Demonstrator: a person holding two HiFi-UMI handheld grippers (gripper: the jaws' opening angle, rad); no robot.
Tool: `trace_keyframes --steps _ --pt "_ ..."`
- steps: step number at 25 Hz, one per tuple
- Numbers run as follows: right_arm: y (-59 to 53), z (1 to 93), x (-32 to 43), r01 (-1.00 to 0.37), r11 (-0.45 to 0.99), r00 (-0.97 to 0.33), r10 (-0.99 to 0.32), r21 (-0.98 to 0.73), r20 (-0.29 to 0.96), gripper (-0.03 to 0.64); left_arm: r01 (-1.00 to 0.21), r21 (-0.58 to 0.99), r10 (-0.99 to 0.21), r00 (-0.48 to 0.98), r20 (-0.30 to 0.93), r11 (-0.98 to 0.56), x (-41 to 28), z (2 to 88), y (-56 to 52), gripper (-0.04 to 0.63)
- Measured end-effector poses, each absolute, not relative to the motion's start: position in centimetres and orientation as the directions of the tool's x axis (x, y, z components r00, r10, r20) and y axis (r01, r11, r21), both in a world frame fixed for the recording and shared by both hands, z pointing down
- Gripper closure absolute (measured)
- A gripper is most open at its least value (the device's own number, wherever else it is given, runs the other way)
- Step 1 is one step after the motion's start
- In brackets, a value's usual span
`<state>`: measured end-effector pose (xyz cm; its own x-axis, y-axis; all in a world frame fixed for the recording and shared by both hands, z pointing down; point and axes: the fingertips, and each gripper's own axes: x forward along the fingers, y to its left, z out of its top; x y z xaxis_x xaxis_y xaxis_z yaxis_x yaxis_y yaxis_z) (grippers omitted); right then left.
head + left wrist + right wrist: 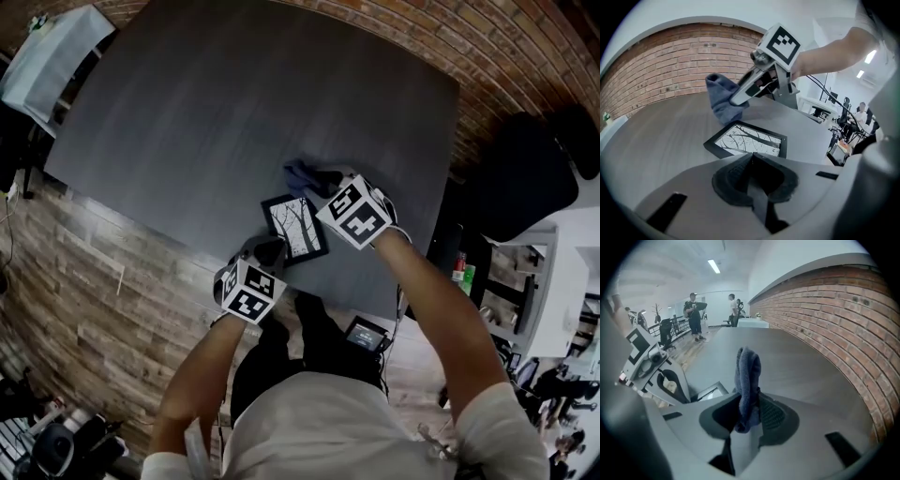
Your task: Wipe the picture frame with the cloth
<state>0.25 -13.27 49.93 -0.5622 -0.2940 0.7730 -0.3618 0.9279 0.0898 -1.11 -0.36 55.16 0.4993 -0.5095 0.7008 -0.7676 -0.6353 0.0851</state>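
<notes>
Right tool point(749, 404) pinches a dark-blue cloth point(747, 373); left tool point(751, 157) is closed, empty. Left gripper view shows the whole black tree-print picture frame point(749, 142) on the grey surface point(661, 136); right gripper view, one corner.

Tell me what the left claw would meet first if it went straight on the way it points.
Probably the frame, lying flat just ahead of the left claw; depth is unclear, so the table might come first.

Head cam overhead, gripper cams share frame point(295, 228)
</notes>
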Motion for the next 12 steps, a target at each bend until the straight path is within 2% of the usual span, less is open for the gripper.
trace_keyframes --steps 12 --pt "-12.1 51.4 -8.7 -0.128 0.986 -0.548 -0.162 0.11 0.821 0.505 -0.78 0.079 -0.527 0.489 0.695 -0.621 -1.3 55.1 -0.5 0.588"
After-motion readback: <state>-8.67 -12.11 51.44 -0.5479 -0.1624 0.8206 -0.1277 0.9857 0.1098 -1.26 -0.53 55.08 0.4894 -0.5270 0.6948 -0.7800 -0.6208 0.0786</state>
